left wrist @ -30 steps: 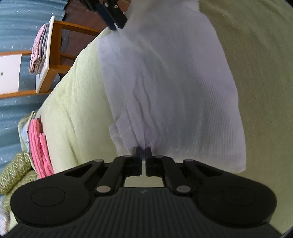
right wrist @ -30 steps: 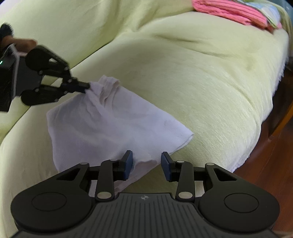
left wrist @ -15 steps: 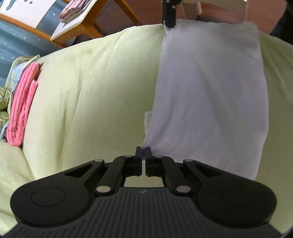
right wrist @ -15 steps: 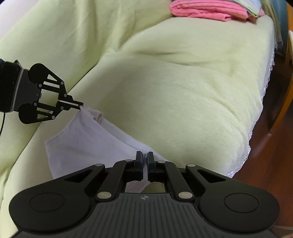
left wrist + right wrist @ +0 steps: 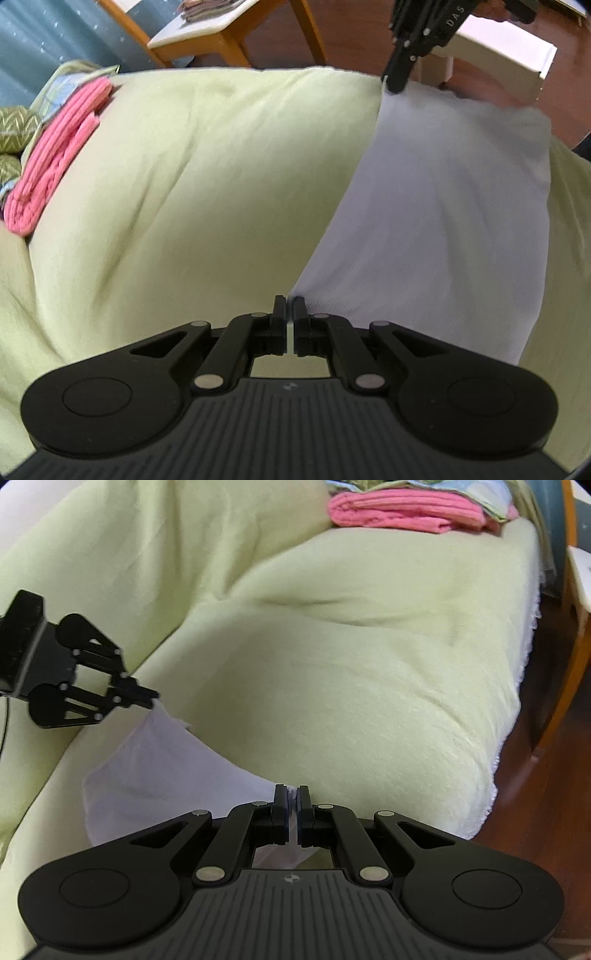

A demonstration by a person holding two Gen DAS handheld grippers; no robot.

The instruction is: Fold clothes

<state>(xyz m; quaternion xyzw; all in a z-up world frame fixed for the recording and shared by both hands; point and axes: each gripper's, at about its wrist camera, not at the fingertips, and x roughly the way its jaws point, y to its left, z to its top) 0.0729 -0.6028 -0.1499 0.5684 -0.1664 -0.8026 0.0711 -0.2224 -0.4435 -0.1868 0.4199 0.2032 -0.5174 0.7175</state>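
From the left wrist we saw our left gripper (image 5: 289, 301) pinching the near corner of the white cloth (image 5: 443, 206) on the green sofa (image 5: 184, 184), and from the right wrist our right gripper (image 5: 291, 794) was clamped on its opposite corner.

The left gripper (image 5: 289, 306) is closed, pinching the near corner of the white cloth (image 5: 443, 221). The cloth spans the pale green sofa cover (image 5: 203, 177) to the right gripper (image 5: 397, 83), which clamps its far corner. A folded pink garment (image 5: 55, 155) lies at left; a wooden table (image 5: 229, 33) stands beyond.
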